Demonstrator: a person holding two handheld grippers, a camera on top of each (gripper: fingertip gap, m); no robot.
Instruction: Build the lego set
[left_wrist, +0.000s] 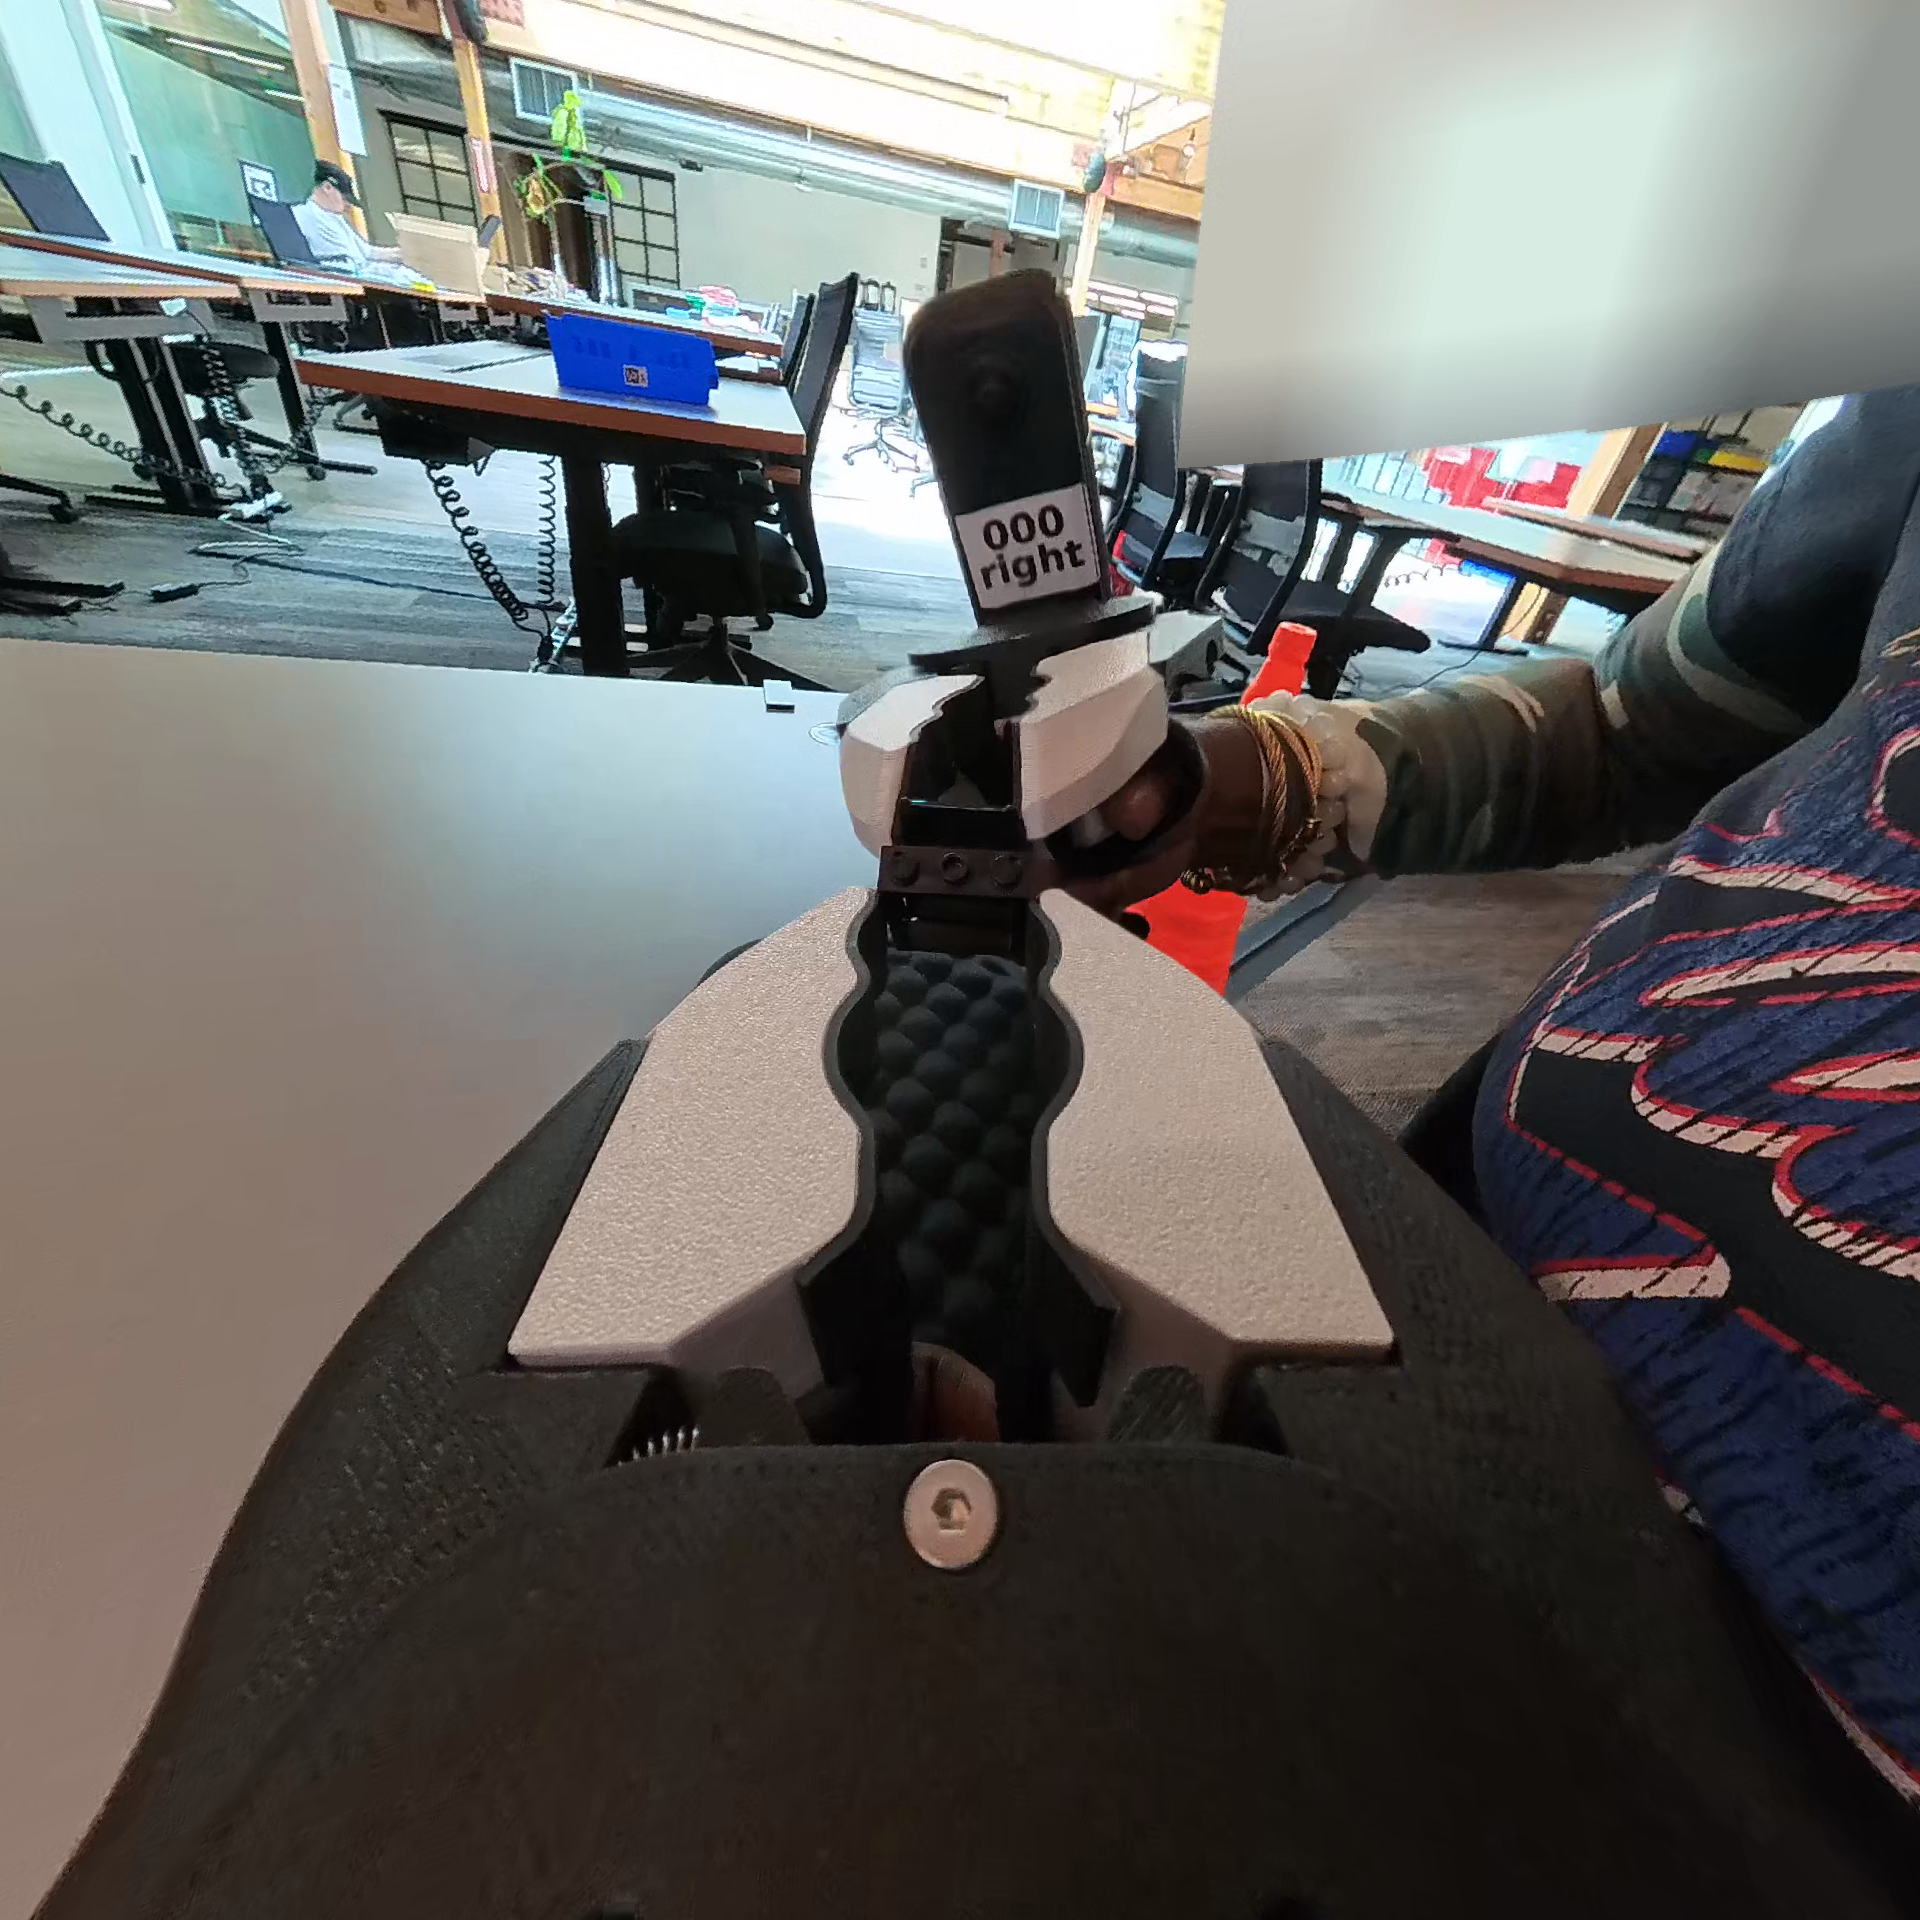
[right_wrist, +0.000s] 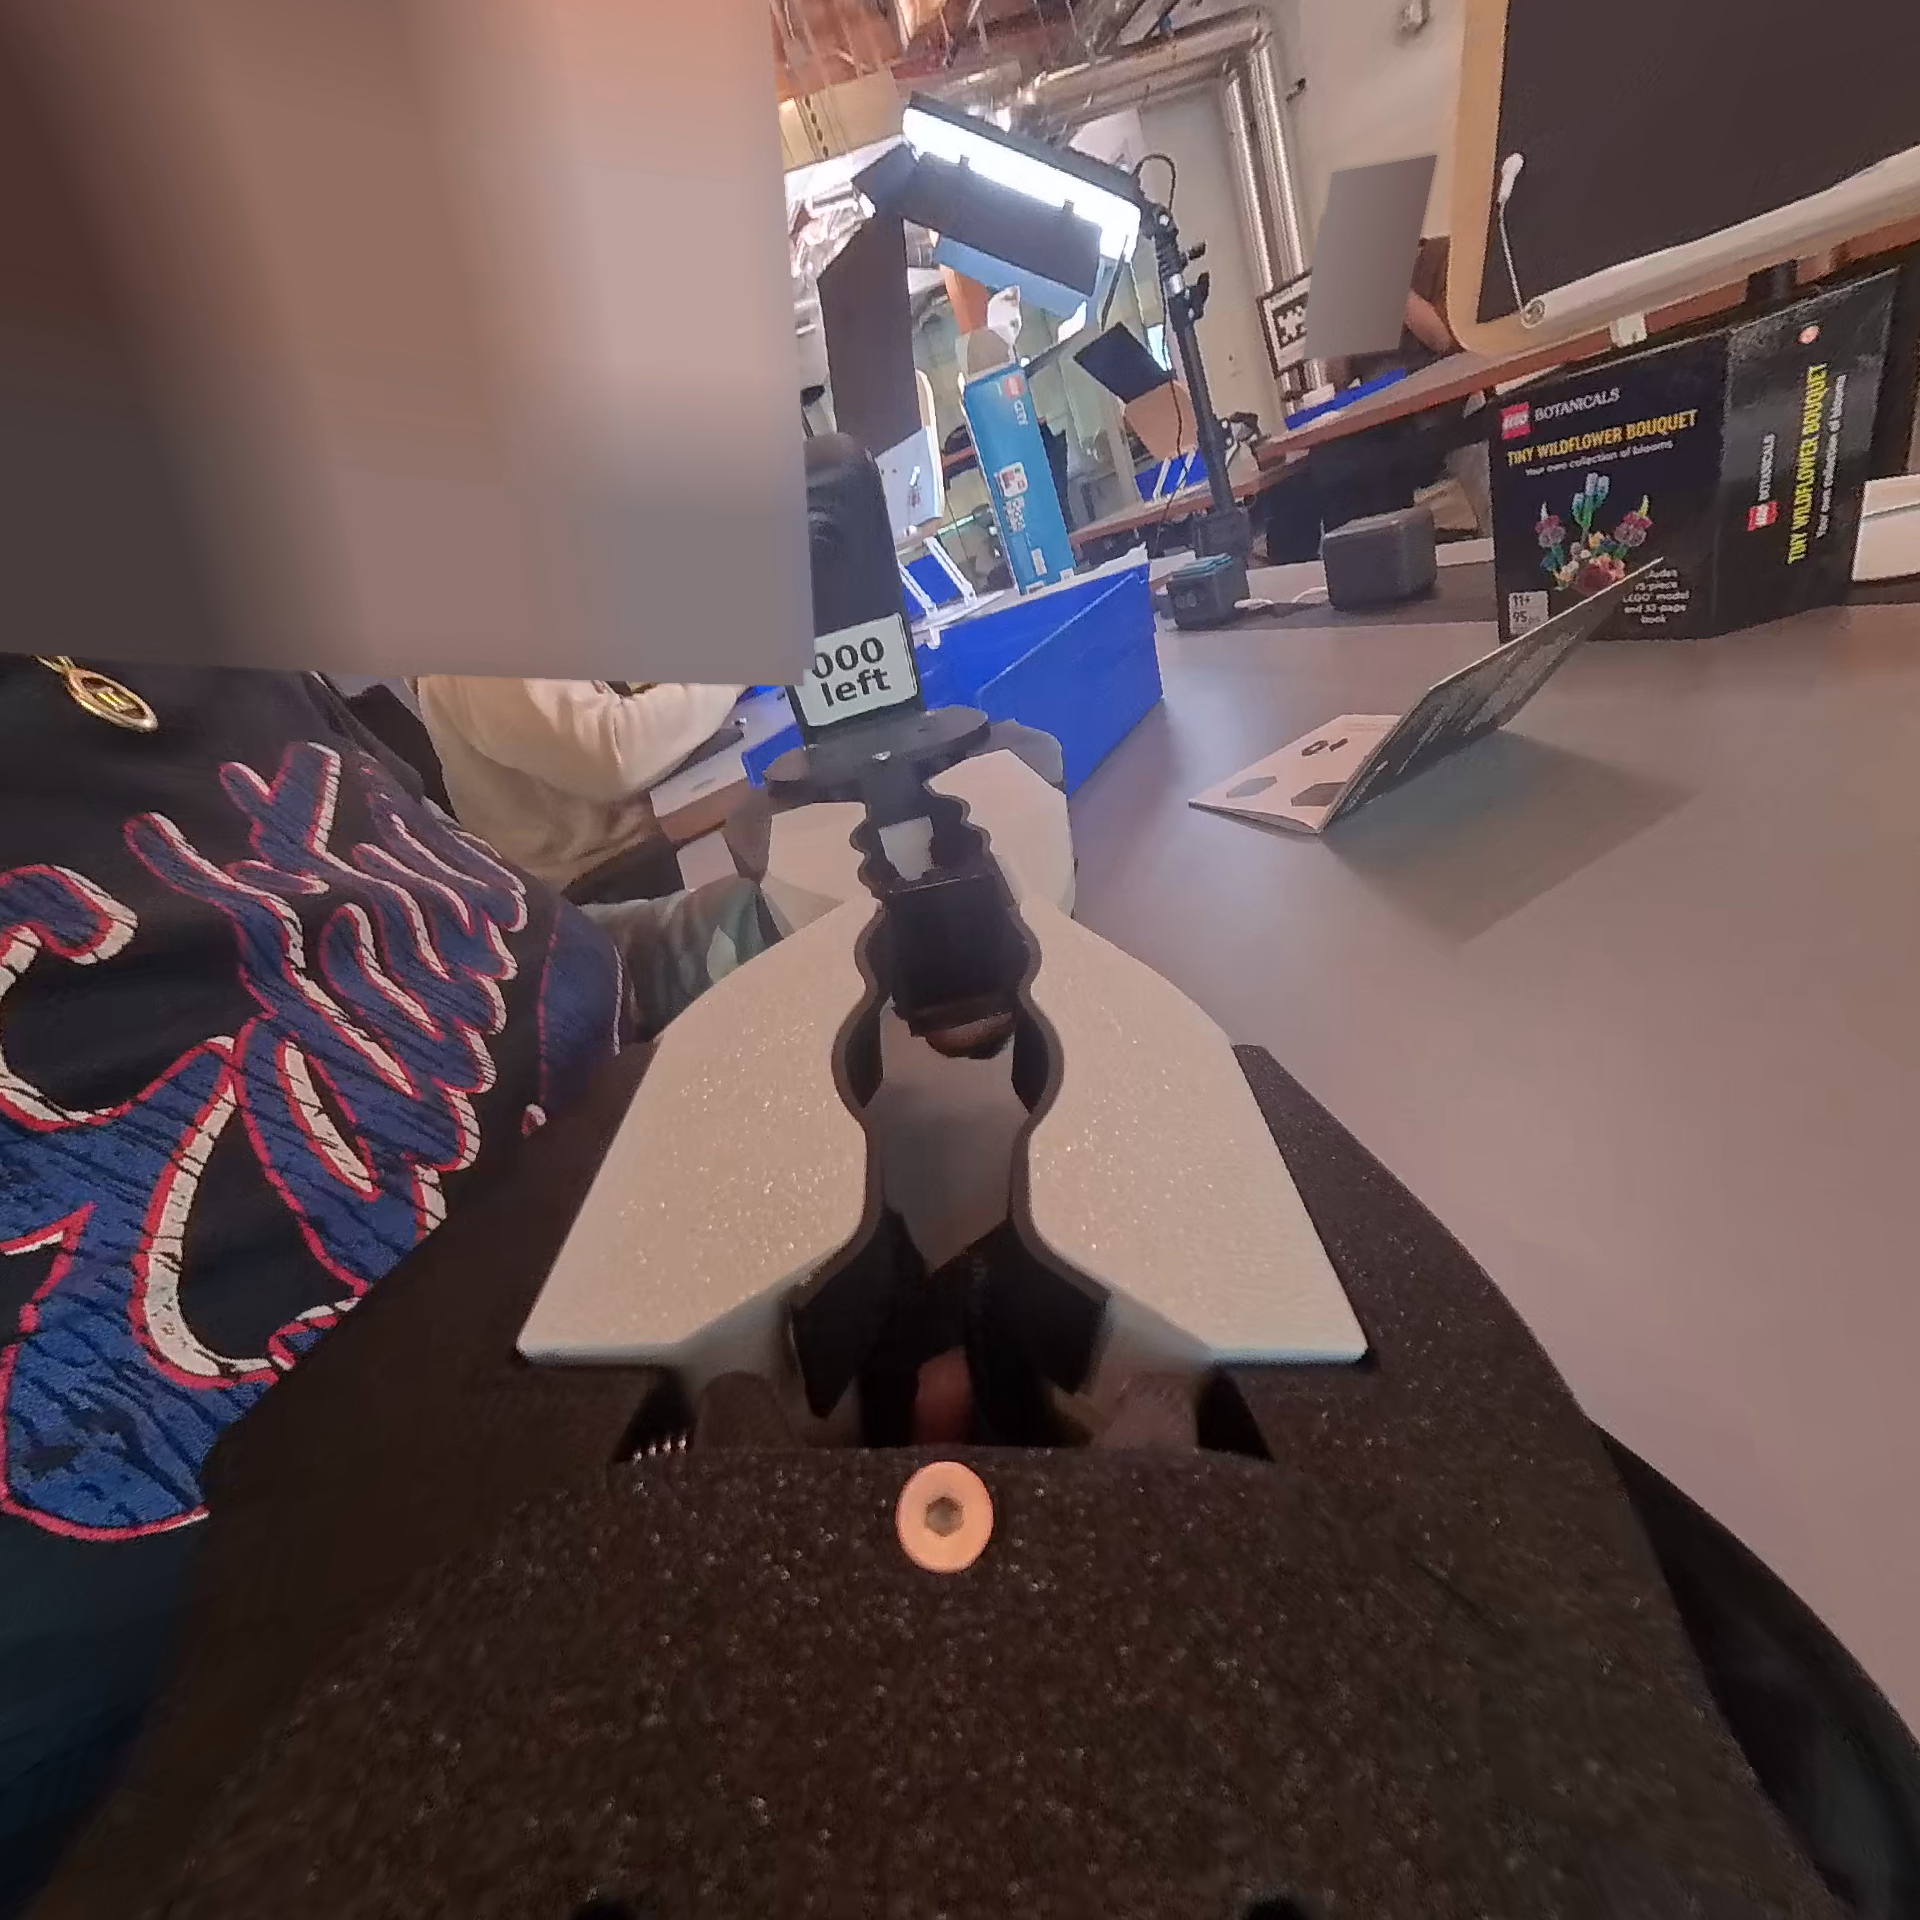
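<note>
The left gripper (left_wrist: 951, 914) and the right gripper (left_wrist: 961, 821) meet tip to tip above the grey desk (left_wrist: 364, 883), lifted clear of it. Each gripper's fingers are clenched on a black lego assembly (left_wrist: 956, 868) held between the two tools: a flat studded plate shows on top in the left wrist view, and a blocky black body (right_wrist: 940, 935) shows in the right wrist view. Whether these are already joined into one piece cannot be told.

The fingers (left_wrist: 727, 1122) are pale grey, grainy plastic with wavy inner edges, set in rough black housings; a dimpled dark pad lies between the left pair.

A hand (left_wrist: 1132, 821) wearing gold and white bracelets, with a camouflage sleeve, grips the right tool. Behind it stands an orange cone (left_wrist: 1205, 925).

On the desk beyond, an open instruction booklet (right_wrist: 1382, 738) lies propped, near a black lego box (right_wrist: 1683, 488) showing flowers. A blue bin (right_wrist: 1060, 665) sits just behind the left tool, and a lit panel lamp (right_wrist: 1018, 197) stands on a stand farther back.
</note>
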